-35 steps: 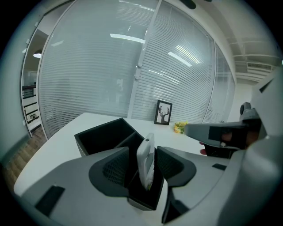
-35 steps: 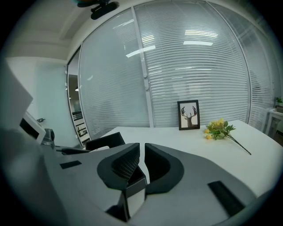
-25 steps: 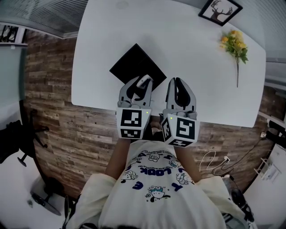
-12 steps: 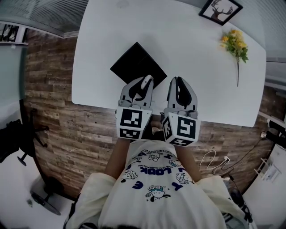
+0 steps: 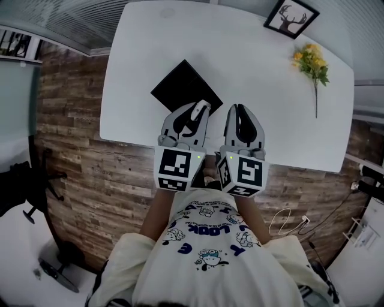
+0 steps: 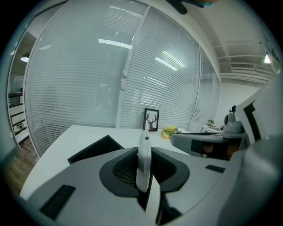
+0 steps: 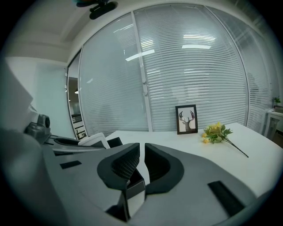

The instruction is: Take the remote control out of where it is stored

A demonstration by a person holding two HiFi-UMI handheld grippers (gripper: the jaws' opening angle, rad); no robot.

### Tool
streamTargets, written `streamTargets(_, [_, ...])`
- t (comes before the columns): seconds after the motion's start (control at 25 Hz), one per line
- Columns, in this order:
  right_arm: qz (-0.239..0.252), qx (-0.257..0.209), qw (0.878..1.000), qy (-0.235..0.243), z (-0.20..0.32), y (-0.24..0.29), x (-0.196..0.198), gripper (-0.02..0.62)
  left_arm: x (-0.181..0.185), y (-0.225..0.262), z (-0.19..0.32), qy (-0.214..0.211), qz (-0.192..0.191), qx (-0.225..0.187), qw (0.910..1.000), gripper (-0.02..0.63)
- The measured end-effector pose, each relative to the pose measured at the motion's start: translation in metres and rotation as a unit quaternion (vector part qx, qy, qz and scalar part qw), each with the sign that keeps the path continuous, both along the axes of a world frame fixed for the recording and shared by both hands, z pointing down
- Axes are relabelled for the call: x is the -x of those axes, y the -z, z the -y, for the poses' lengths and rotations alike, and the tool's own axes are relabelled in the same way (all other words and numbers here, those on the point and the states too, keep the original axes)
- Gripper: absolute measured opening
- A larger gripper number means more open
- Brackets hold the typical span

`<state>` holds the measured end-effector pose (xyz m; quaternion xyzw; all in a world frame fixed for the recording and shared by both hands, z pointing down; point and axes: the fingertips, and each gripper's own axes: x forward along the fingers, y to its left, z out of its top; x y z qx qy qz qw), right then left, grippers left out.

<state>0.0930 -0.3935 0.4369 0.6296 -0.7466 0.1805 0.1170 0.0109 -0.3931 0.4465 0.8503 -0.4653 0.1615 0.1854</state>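
A slim white remote control [image 6: 143, 159] stands on edge between the jaws of my left gripper [image 6: 144, 148]. Those jaws have just been closing and now press on it. In the head view the left gripper [image 5: 198, 110] holds the remote [image 5: 196, 108] just above the near corner of the open black box [image 5: 180, 87] on the white table [image 5: 258, 78]. My right gripper [image 5: 239, 110] hovers beside it to the right, apart from the box. Its jaws [image 7: 142, 152] are together with nothing between them.
A framed deer picture [image 5: 290, 16] stands at the table's far right. A sprig of yellow flowers [image 5: 312, 60] lies in front of it. The table's near edge runs under both grippers, with wood floor below. The black box [image 6: 90, 150] shows left of the remote.
The left gripper's jaws closed on the white remote and the gripper rose a little with it, away from the black box. The right gripper stayed put.
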Motion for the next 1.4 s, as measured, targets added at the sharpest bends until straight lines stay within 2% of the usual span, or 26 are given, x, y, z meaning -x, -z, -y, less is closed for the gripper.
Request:
streamTargets(0.68, [0.004,-0.051,0.998,0.032,-0.026,0.047,0.013,0.054,0.013,0.064,-0.029,0.047,-0.023,-0.063,0.9966,0.075])
streamTargets(0.96, [0.01,-0.063,0.996,0.064,-0.04,0.059,0.033,0.054,0.034,0.076,-0.052,0.084,-0.017,-0.075,0.9935,0.075])
streamTargets(1.4, [0.017,-0.073,0.989,0.128,-0.069,0.068,0.086,0.054,0.086,0.081,-0.092,0.151,-0.002,-0.08,0.9852,0.077])
